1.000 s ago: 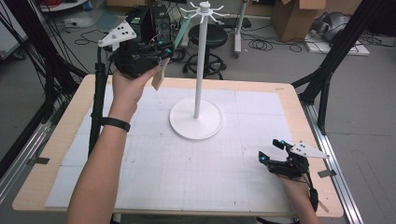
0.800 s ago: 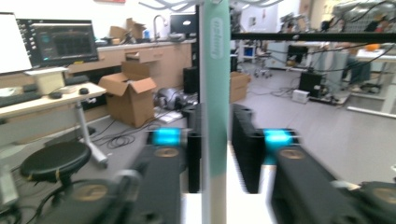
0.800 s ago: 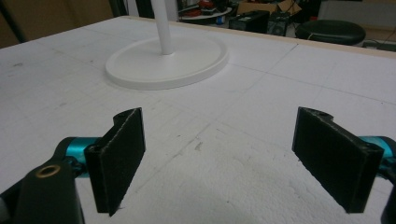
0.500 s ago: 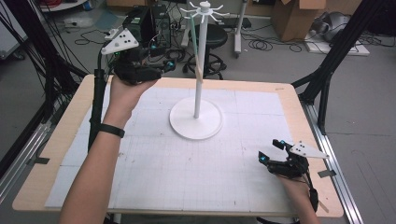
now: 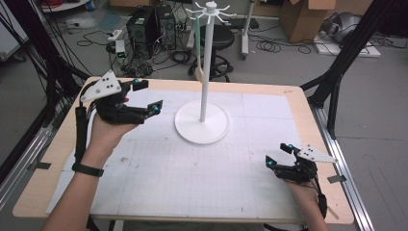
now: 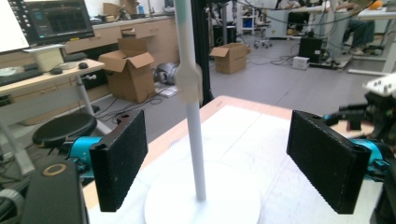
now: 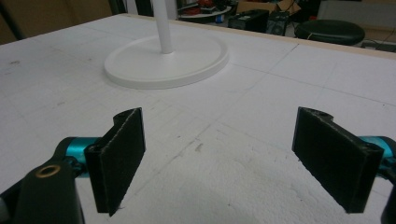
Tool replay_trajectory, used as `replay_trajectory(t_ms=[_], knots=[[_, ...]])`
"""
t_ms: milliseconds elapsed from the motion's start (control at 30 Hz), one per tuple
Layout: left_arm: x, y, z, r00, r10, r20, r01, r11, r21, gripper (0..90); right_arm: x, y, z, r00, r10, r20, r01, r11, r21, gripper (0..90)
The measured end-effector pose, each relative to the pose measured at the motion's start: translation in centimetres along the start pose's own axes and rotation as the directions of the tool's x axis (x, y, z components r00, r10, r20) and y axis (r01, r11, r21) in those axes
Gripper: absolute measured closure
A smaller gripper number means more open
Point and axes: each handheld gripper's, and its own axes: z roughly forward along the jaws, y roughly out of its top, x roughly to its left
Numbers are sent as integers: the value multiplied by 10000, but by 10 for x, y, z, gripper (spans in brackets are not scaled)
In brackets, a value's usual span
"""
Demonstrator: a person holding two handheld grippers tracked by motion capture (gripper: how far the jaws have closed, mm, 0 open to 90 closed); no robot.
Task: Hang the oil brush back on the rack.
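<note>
White gridded desk (image 5: pixel 159 183) carries a tall hook stand (image 5: pixel 206 82) at upper centre; a pale spatula (image 5: pixel 198 48) hangs there. Left claw (image 5: pixel 144 98) and right claw (image 5: pixel 279 155) gape wide, both empty. Risk: a careless left sweep may tip the stand.

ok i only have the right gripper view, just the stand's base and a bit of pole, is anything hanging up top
observer: yes, a utensil with a green handle hangs from a hook at the top of the stand.
operator: is the left gripper on it
observer: no, the left gripper is open, fingers apart from it, left of the pole.
operator: and where's mine on the table
observer: the right gripper is open by the table's near right corner.
</note>
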Motion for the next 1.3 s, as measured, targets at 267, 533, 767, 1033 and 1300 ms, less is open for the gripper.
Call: replay_trajectory(t_ms=[267,533,767,1033,1300], knots=[[-14,-45,-24,9999,-71,-145,76,9993,356,183,0,0,0,10000,61,7,-61,10000,79,166],[-25,-78,-34,9997,-255,-44,257,9982,540,180,1,0,0,10000,42,-3,-42,10000,62,166],[-36,-109,-40,9992,-359,178,345,9966,754,174,0,0,0,10000,41,-1,-41,10000,90,166],[-35,-134,-46,9996,-279,-81,285,9950,962,173,0,-1,0,10000,-79,37,78,9999,136,166],[-30,-147,-54,9985,-453,-300,480,9941,968,173,1,-1,-1,9999,-90,96,88,9998,188,166]])
